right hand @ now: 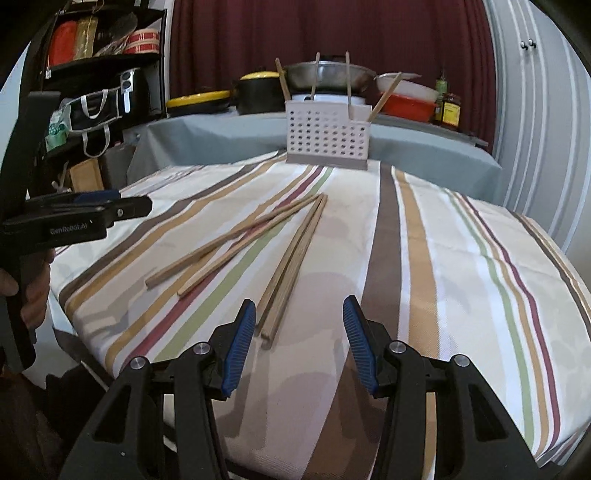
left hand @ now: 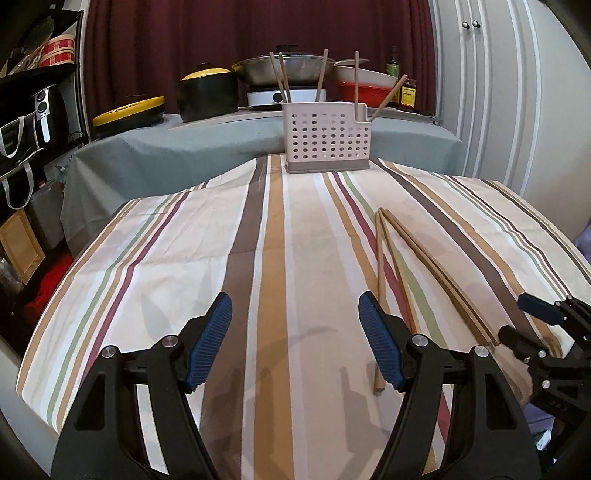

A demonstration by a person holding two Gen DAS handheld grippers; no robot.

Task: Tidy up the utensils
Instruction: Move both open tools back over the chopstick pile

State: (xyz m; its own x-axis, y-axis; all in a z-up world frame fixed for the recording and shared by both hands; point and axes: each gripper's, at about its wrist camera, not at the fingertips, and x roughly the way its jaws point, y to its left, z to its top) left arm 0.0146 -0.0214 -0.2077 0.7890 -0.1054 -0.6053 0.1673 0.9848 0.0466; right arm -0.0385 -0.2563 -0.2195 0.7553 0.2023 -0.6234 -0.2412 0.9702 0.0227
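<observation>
Hovering over the striped bench (right hand: 461,258), left gripper (left hand: 295,332) and right gripper (right hand: 299,332) both have jaws released, grasping nothing. Four loose chopsticks (right hand: 291,258), plain slender wood, lie flat ahead, tips converging. Beyond, the white perforated holder (left hand: 327,138) stands upright with five chopsticks inside.

Background's pretty cluttered: dark red curtain (left hand: 258,33) across the top, a grey-covered counter (left hand: 184,147) mid-frame with a black pot with a yellow lid (left hand: 207,92), a steel wok (left hand: 291,68) on a white burner, and a red dish (left hand: 365,92). Black shelf (left hand: 37,74) at far left, white cabinet (left hand: 498,74) upper right.
</observation>
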